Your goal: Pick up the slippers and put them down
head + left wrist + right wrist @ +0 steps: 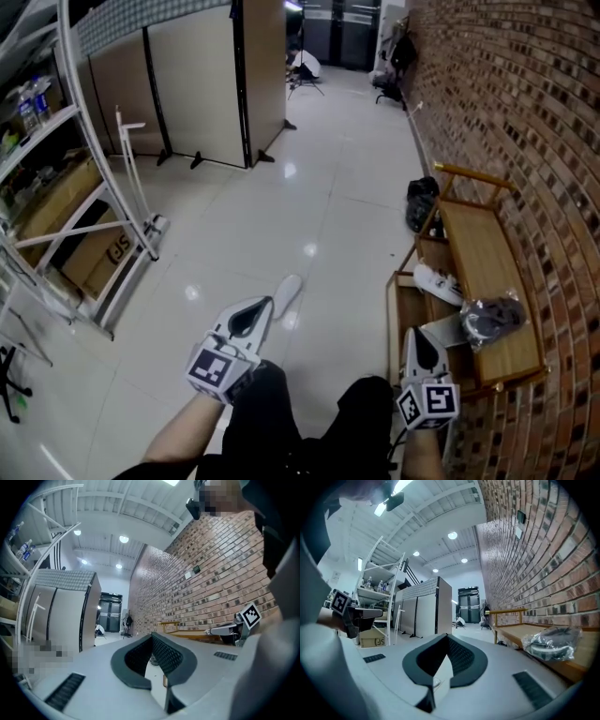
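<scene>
- Left hand-held gripper (pixel 265 302): jaws together, nothing between them.
- Right hand-held gripper (pixel 415 334): jaws look together too, empty.
- White slipper (pixel 288 289) lies on the floor (pixel 309 206), just beyond the left jaw tips and slightly right. Its long axis runs roughly along that gripper's pointing line, tilted right.
- The left hand is clearly nearer to it.
- Second white slipper (pixel 439 284) sits on the lower shelf of the wooden rack (pixel 478 248), ahead of the right gripper and lying diagonally across.
- Slippers: flat, soft-looking, elongated ovals.
- Floor: glossy pale tile, likely slippery.
- Rack: light wood slab top, carrying a crinkly clear bag (pixel 492 319) of dark items.
- Judgement: left jaws must open before the grasp.
</scene>
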`<action>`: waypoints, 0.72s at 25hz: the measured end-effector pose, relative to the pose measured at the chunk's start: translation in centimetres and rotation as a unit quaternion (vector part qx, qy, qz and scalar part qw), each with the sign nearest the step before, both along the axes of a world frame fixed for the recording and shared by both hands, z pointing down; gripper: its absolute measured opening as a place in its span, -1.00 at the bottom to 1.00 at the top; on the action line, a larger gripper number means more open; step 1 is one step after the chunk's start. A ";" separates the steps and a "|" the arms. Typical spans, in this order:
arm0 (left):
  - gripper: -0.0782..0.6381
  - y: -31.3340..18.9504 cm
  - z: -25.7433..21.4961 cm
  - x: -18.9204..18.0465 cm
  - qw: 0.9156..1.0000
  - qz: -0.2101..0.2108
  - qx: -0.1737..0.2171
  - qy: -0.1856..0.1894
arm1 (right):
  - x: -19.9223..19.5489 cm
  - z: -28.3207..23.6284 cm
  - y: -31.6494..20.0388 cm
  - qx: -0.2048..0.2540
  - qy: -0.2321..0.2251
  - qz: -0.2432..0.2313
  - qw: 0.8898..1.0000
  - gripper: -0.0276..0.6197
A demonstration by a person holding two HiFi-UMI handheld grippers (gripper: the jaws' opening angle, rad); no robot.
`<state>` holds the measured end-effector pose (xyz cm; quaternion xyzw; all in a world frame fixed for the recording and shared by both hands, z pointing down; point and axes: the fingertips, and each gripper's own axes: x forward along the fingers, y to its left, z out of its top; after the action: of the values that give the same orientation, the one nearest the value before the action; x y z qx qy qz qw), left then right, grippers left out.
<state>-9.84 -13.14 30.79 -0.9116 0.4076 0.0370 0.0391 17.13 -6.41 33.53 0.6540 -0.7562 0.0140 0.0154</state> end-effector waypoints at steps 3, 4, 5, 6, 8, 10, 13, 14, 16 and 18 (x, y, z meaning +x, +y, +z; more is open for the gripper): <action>-0.77 -1.6 -0.2 1.4 1.000 0.008 -0.005 0.012 | 0.4 -0.5 -1.4 0.001 0.007 -0.002 1.000 -0.89; -0.77 -2.1 -0.3 1.8 1.000 0.010 -0.006 0.014 | 0.5 -0.6 -1.8 0.001 0.010 -0.001 1.000 -0.89; -0.77 -2.6 -0.4 2.2 1.000 0.013 -0.005 0.014 | 0.7 -0.7 -2.1 0.002 0.014 0.000 1.000 -0.89; -0.77 -3.2 -0.6 2.6 1.000 0.016 -0.004 0.014 | 0.8 -0.9 -2.5 0.004 0.019 0.000 1.000 -0.89; -0.77 -4.1 -0.8 3.3 1.000 0.021 -0.002 0.014 | 1.2 -0.9 -3.1 0.008 0.023 0.003 1.000 -0.88; -0.77 -5.1 -1.0 3.9 1.000 0.026 0.000 0.015 | 1.5 -0.8 -3.7 0.008 0.020 0.008 1.000 -0.89; -0.77 -6.1 -1.1 5.0 0.999 0.033 -0.010 0.021 | 1.9 -0.6 -4.4 0.004 0.017 0.017 1.000 -0.89; -0.77 -6.3 -1.2 5.5 0.999 0.035 -0.015 0.022 | 2.0 -0.5 -4.5 0.003 0.016 0.018 1.000 -0.89; -0.77 -6.6 -0.8 6.4 0.999 0.045 -0.017 0.020 | 2.4 -0.3 -4.6 0.002 0.018 0.020 1.000 -0.89; -0.77 -6.8 -0.2 7.3 0.998 0.057 -0.016 0.019 | 2.8 -0.1 -4.4 0.000 0.020 0.026 0.999 -0.89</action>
<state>-2.59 -19.94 30.58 -0.9330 0.3562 0.0499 0.0150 19.94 -10.77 33.45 0.6738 -0.7383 0.0016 0.0304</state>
